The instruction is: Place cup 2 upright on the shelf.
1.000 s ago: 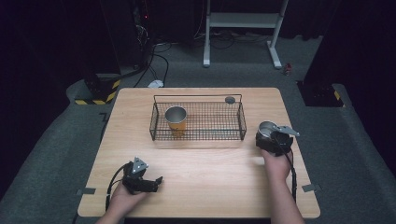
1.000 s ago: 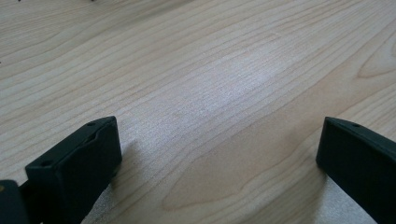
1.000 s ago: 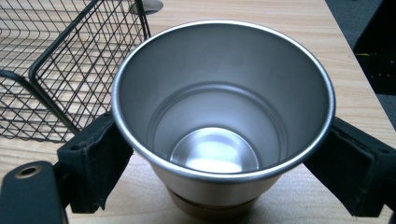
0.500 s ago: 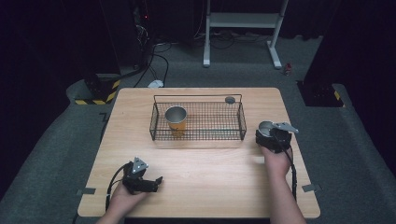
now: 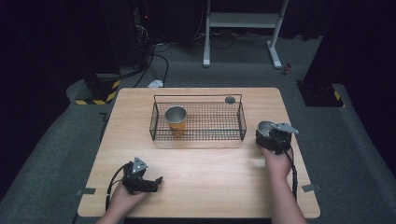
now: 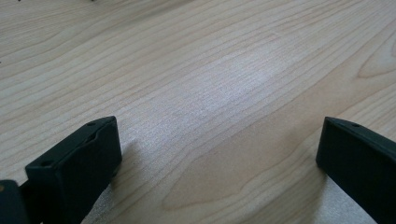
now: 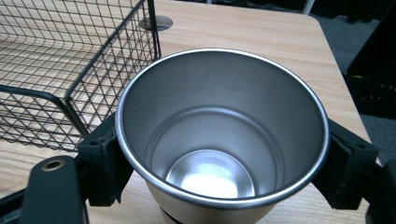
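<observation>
A steel cup [image 7: 219, 135] stands upright between the jaws of my right gripper [image 7: 219, 158], which is shut on its sides; in the high view this cup [image 5: 265, 128] and right gripper [image 5: 271, 138] sit just right of a black wire basket [image 5: 242, 122]. Inside the basket's left part stands an orange cup with a steel rim [image 5: 175, 117]. My left gripper [image 5: 156, 182] rests low over the table near the front left, open, with bare wood between its jaws [image 6: 219, 154].
The wooden table [image 5: 205, 172] has a small round grommet [image 5: 229, 99] behind the basket. The basket's wire corner [image 7: 74, 102] stands close to the left of the held cup. Dark floor, cables and a stand lie beyond the table.
</observation>
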{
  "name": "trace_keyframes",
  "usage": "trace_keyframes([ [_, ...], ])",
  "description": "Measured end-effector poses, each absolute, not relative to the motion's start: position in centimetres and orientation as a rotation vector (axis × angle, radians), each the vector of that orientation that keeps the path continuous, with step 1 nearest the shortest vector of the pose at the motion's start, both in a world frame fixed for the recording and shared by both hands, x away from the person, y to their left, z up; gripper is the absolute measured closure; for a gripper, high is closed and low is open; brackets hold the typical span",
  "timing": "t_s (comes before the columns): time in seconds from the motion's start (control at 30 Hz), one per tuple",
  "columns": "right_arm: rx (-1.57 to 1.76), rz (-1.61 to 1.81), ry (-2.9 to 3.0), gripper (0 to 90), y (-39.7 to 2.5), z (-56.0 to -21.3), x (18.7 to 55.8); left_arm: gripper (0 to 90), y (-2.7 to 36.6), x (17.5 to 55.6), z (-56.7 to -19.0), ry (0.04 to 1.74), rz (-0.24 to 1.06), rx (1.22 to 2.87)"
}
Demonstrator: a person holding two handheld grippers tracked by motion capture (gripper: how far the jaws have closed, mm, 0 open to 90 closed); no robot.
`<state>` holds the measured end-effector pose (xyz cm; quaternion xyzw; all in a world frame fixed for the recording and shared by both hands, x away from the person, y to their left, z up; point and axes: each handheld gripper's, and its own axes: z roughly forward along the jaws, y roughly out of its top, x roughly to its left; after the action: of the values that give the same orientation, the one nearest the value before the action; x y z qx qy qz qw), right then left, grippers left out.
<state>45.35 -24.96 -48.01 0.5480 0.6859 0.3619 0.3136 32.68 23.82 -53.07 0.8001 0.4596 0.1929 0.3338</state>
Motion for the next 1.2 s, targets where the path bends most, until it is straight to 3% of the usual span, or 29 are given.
trace_keyframes([
  [1.2, 1.327, 1.047, 1.783, 18.8, -23.2, -44.5, 41.7, 0.4, 23.8, 32.7, -53.1, 1.200, 0.504, 2.089],
])
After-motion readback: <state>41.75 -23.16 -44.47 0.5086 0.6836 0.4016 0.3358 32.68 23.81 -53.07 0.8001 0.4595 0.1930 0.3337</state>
